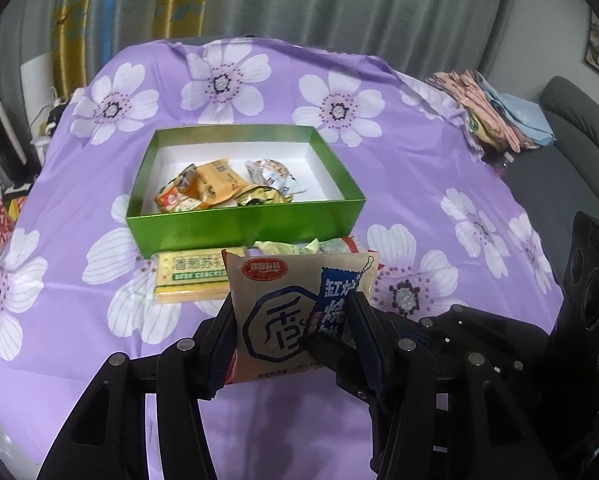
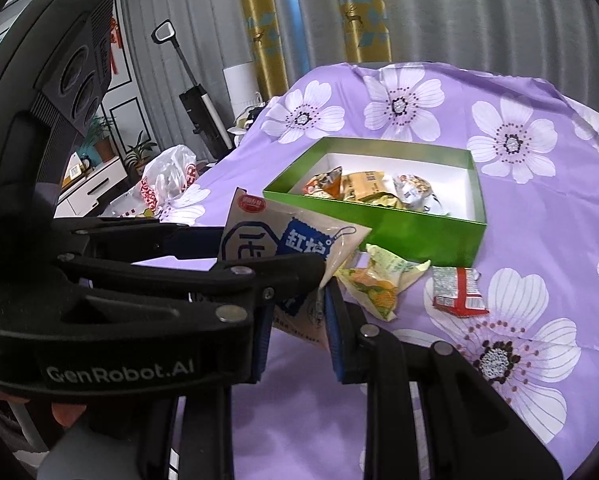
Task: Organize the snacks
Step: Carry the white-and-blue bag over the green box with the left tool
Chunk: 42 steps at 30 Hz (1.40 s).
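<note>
A beige snack packet with blue print (image 1: 287, 312) is held above the purple flowered cloth, in front of the green box (image 1: 235, 224). My left gripper (image 1: 291, 340) is shut on the packet, one finger on each side. My right gripper (image 2: 299, 316) grips the same packet (image 2: 267, 236) at its lower edge, coming in from the right. The box (image 2: 419, 232) holds several wrapped snacks (image 1: 219, 188). A yellow cracker pack (image 1: 191, 276), a yellow-green packet (image 2: 383, 280) and a red-and-white packet (image 2: 457, 290) lie on the cloth in front of the box.
The table cloth (image 1: 439, 184) drops off at the edges. Folded cloths (image 1: 495, 120) lie at the far right corner. A white plastic bag (image 2: 167, 180) sits off the table's left side. A grey sofa (image 1: 571, 152) stands to the right.
</note>
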Tool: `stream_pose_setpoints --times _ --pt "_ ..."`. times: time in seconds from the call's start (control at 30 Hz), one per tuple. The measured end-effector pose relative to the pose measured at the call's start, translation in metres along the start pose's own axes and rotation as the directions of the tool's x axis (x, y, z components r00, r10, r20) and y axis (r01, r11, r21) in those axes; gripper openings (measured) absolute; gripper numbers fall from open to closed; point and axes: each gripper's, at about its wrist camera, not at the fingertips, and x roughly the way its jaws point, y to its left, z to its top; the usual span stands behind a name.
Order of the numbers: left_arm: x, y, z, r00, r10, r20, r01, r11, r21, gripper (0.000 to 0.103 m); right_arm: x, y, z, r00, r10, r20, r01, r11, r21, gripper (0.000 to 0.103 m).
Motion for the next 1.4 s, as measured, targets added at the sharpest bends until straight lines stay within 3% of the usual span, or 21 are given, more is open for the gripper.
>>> stream_pose_setpoints --times 0.6,0.87,1.17,1.4 --pt "0.013 -0.025 0.021 1.000 -0.020 0.004 0.020 0.998 0.060 0.054 -0.008 -0.027 0.006 0.999 -0.024 0.046 0.023 0.999 0.036 0.026" --pt "0.013 -0.022 0.053 0.999 -0.009 0.040 0.006 0.997 0.078 0.054 0.000 -0.035 0.035 0.996 -0.026 0.085 0.025 1.000 0.014 0.026" --pt "0.015 -0.009 0.111 0.995 -0.030 0.092 0.022 0.996 0.089 0.054 0.013 -0.052 0.093 0.989 -0.030 0.144 0.035 0.999 -0.029 0.026" --pt "0.041 0.012 0.133 0.997 -0.026 0.074 0.021 0.998 0.058 0.054 0.047 -0.063 0.110 0.993 -0.022 0.119 0.028 0.999 -0.044 0.026"
